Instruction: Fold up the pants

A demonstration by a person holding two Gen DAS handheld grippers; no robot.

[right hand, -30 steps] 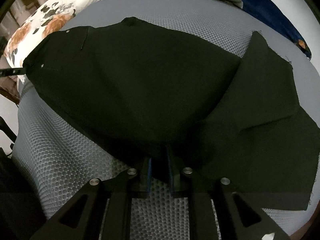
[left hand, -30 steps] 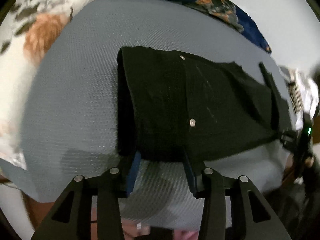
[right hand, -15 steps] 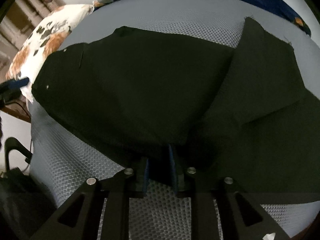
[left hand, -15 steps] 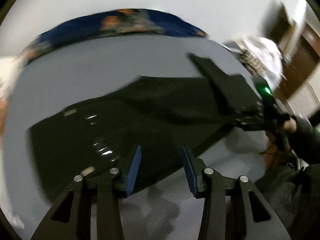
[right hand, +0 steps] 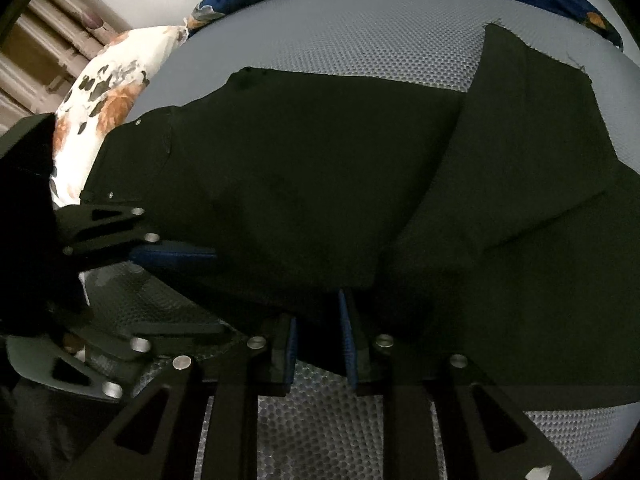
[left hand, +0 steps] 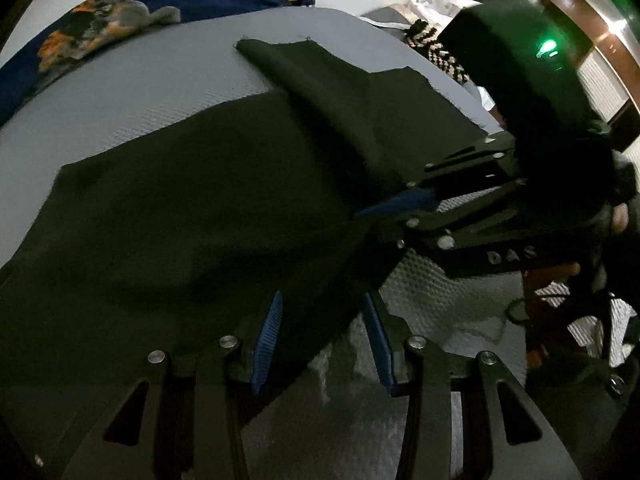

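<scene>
Left wrist view, pants: the black pants (left hand: 192, 208) lie spread on the grey mesh bed (left hand: 132, 92), long axis running from lower left up to the far right, where one leg end (left hand: 320, 68) is folded over.
Left wrist view, left gripper: the left gripper (left hand: 320, 328) hangs over the near edge of the pants, its blue pads (left hand: 268, 332) apart and closing. The cloth edge lies between them but is not pressed.
Left wrist view, right gripper: the right gripper (left hand: 400, 204) comes in from the right, just beside, with its tips on the same near edge.
Left wrist view, change: a second ago the left gripper sat at the waistband end with the studs in sight. It has since swept along the near edge toward the right gripper, and the studs are out of this view.

Right wrist view, pants: the cloth (right hand: 320, 184) fills the view ahead, waistband with studs (right hand: 138, 122) to the far left near the flowered pillow (right hand: 108, 92).
Right wrist view, right gripper: the right gripper (right hand: 318, 340) has its pads close together on a pinch of the near edge.
Right wrist view, left gripper: the left gripper (right hand: 172, 254) now shows at the left, at the same edge; earlier it was barely in this view.
Nearer hand: both are at the near edge, the right already holding; I judge the next lift needs the left to clamp.
</scene>
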